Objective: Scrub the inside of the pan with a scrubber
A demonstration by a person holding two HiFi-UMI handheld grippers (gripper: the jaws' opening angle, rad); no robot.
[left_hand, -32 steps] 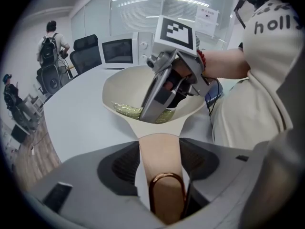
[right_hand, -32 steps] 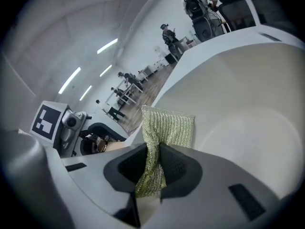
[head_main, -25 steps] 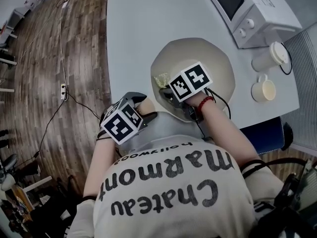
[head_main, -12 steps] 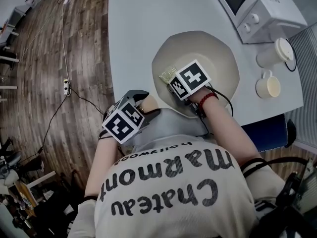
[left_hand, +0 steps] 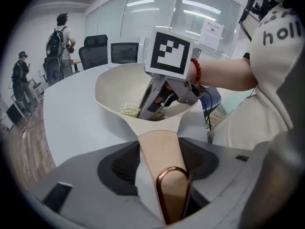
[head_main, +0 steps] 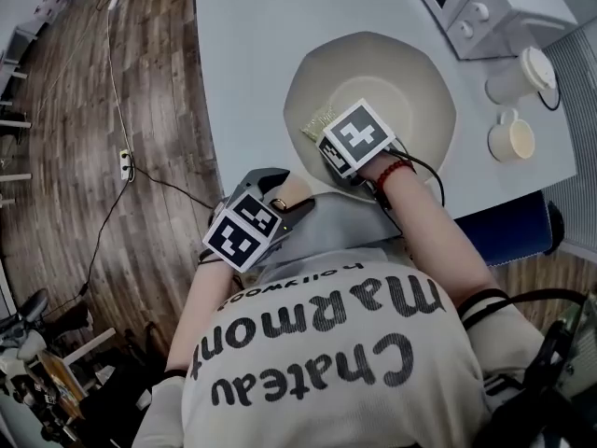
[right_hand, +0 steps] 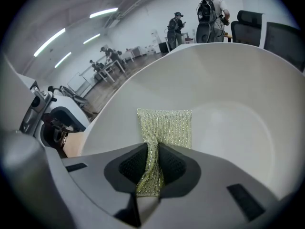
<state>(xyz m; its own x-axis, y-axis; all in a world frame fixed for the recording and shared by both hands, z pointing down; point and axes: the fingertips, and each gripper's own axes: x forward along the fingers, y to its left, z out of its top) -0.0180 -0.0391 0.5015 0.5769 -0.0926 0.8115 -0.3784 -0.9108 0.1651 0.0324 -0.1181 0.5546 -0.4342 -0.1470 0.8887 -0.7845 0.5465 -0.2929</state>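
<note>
Mid-frame, the right gripper pinches the scrubber, which lies on the inner wall of the pan. At bottom centre, the left gripper clamps the handle.

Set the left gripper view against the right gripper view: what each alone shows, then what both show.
Only the left gripper view: the left tool shut on the handle, and the right tool seen from outside, under its marker cube. Only the right gripper view: the right tool's jaws up close, pinching the scrubber. Both: the pan interior with the scrubber inside it.
</note>
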